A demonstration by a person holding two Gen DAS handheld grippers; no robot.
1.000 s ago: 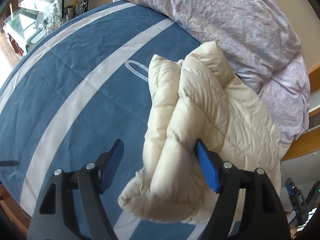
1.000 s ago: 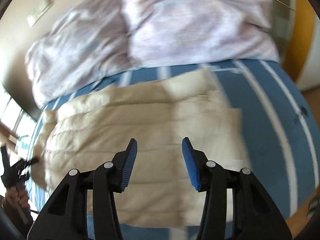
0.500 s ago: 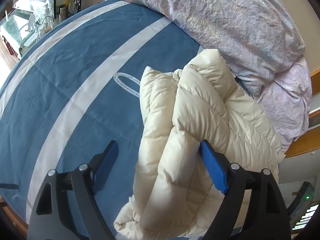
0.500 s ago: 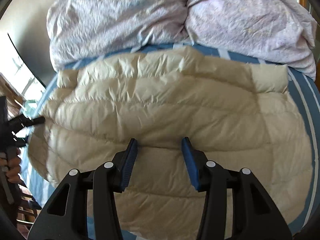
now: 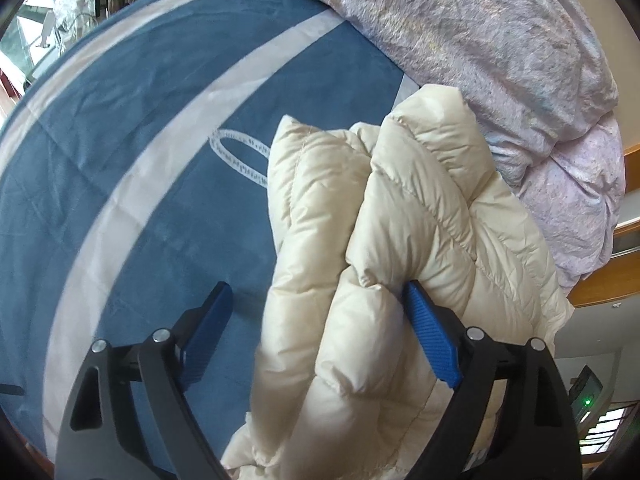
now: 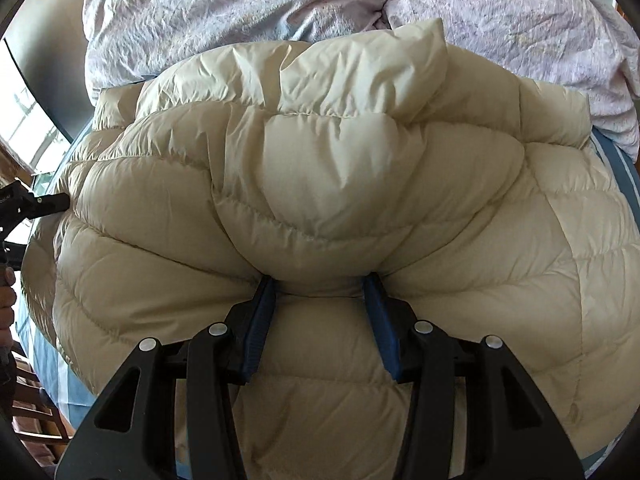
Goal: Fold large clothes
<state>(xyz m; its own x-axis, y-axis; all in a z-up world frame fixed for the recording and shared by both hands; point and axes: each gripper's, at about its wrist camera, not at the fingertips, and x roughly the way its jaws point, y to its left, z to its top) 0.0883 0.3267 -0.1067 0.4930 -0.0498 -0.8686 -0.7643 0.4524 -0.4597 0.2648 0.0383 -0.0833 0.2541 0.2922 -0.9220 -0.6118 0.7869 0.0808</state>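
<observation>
Cream quilted fabric fills both views: a puffy down jacket lies folded on a bed, on a blue bedspread crossed by pale stripes. Behind it, at the head of the bed, a crumpled lilac duvet is bunched up, touching the jacket's far edge. From the left wrist view, the left gripper points steeply down at one end of the jacket. Its jaws are opening and stand wide; the right blue pad touches a thick roll of the padding that sits between them, while the left pad is clear of the fabric, over bare bedspread. From the right wrist view, the right gripper is half spread, and its blue pads press on either side of a bulging fold at the middle of the jacket, pinching it. At the left edge of that view the other tool's black tip meets the jacket's side.
</observation>
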